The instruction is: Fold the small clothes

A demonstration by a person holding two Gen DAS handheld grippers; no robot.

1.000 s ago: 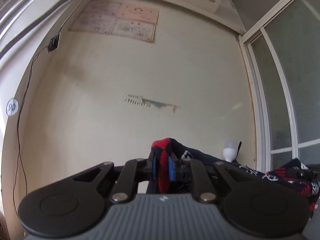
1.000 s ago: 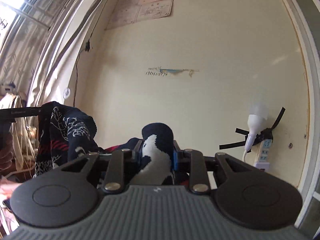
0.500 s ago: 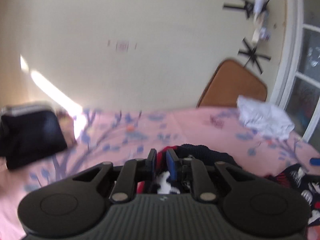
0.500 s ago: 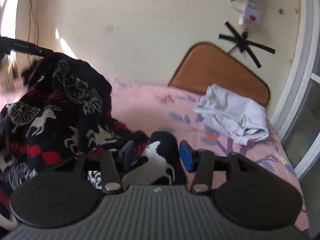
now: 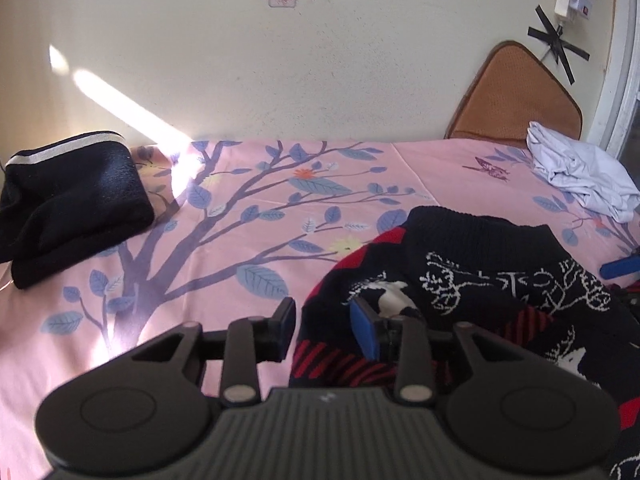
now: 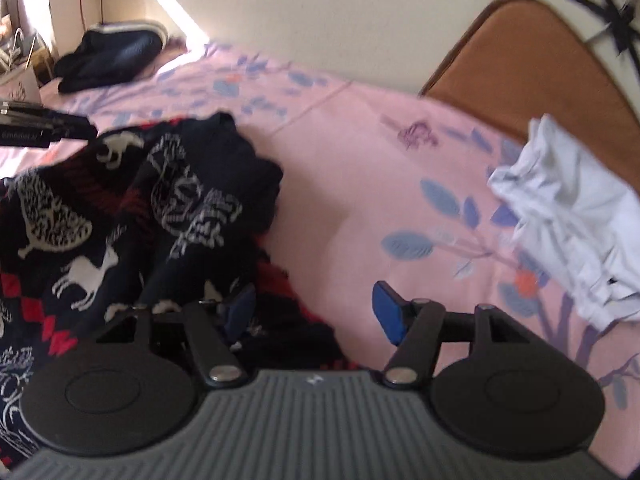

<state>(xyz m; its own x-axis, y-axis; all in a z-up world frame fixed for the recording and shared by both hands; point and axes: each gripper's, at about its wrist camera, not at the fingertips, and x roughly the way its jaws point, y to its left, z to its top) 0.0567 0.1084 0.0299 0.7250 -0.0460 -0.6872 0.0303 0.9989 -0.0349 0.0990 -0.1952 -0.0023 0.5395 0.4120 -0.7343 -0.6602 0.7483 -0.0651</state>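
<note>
Letting go: left claw [image 5: 324, 330] and right claw [image 6: 312, 310] just opened, pads clear of the patterned sweater [image 5: 480, 288], now heaped on the pink bed sheet [image 5: 240, 216]. Judged next: regrasping an edge, spreading flat before folding.

Setting: home bedroom
Evidence: bed with pink floral sheet [image 5: 248, 240], loose clothes [image 5: 580, 168], plastered wall [image 5: 320, 60]

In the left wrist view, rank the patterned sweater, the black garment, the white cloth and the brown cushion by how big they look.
1. patterned sweater, largest, though it lies nearest the camera.
2. black garment.
3. brown cushion and white cloth: look alike, and the cloth hides part of the cushion, so unranked.
</note>
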